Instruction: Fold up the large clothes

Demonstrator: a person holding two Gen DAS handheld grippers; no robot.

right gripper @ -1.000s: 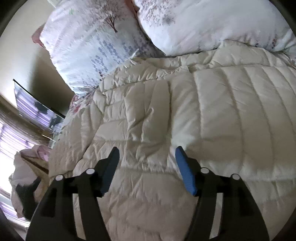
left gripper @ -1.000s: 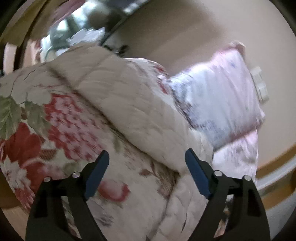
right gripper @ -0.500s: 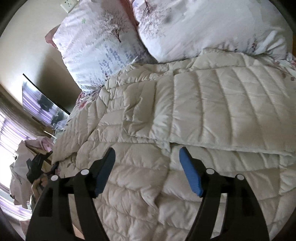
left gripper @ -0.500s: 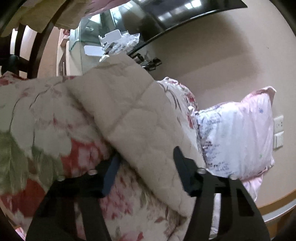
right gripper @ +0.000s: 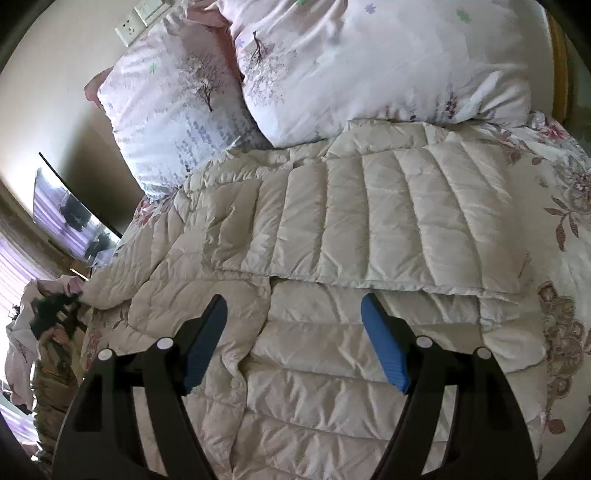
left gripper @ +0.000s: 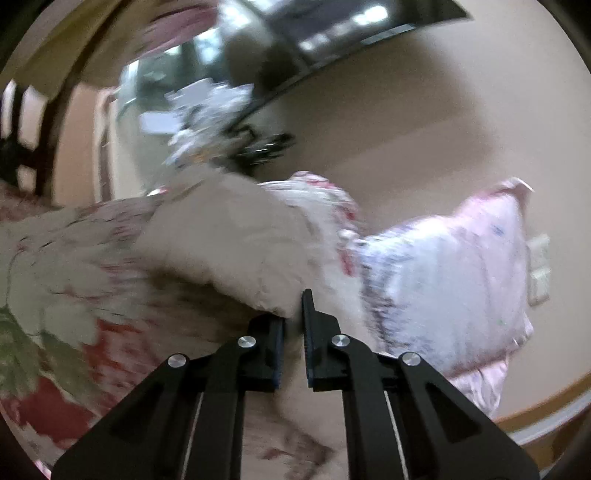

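Note:
A large cream quilted down coat (right gripper: 369, 229) lies spread on the bed, one padded part folded across the body. My right gripper (right gripper: 293, 317) hovers open and empty above the coat's middle. In the blurred left wrist view my left gripper (left gripper: 293, 314) is shut on the edge of a cream padded part of the coat (left gripper: 236, 243), which lies over the floral bedspread (left gripper: 55, 288).
Two pink-white printed pillows (right gripper: 332, 66) lean at the bed head; one also shows in the left wrist view (left gripper: 443, 288). A wall socket (right gripper: 136, 22) sits above them. A dark screen (right gripper: 70, 218) and a pile of clothes (right gripper: 40, 314) stand at the left.
My left gripper has closed from open onto the coat's edge. The right gripper has drawn back and up, so more of the coat and pillows show.

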